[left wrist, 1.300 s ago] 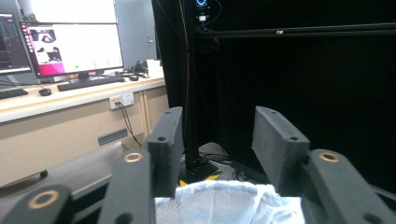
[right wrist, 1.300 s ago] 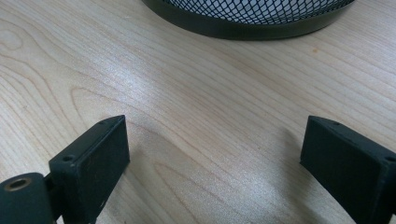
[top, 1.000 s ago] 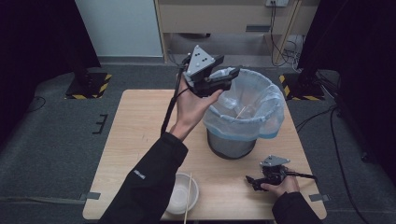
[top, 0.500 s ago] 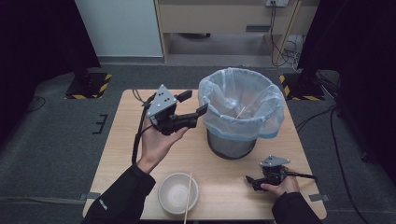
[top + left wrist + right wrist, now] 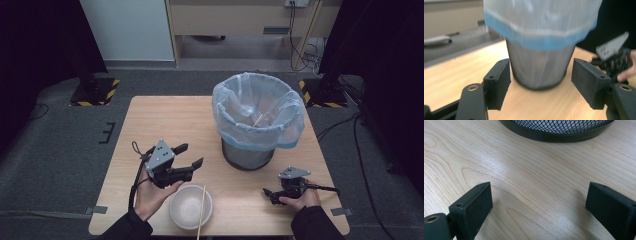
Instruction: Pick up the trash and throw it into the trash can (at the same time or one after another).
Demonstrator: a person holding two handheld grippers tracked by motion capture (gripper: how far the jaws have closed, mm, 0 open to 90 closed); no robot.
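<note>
White bowl (image 5: 190,206) with a chopstick (image 5: 201,212) across it sits nearest, well before the mesh bin (image 5: 248,154). Left gripper (image 5: 189,156), jaws spread and empty after widening, hovers left of the bin; right gripper (image 5: 268,195), spread, rests before the bin's right side.

A white bowl (image 5: 190,206) sits upright near the table's front edge, and looks empty. A thin wooden stick (image 5: 201,212), perhaps a chopstick, lies across its right rim. The black mesh bin (image 5: 248,152), lined with a pale blue bag (image 5: 257,111), stands upright behind it; another stick (image 5: 258,120) leans inside.
</note>
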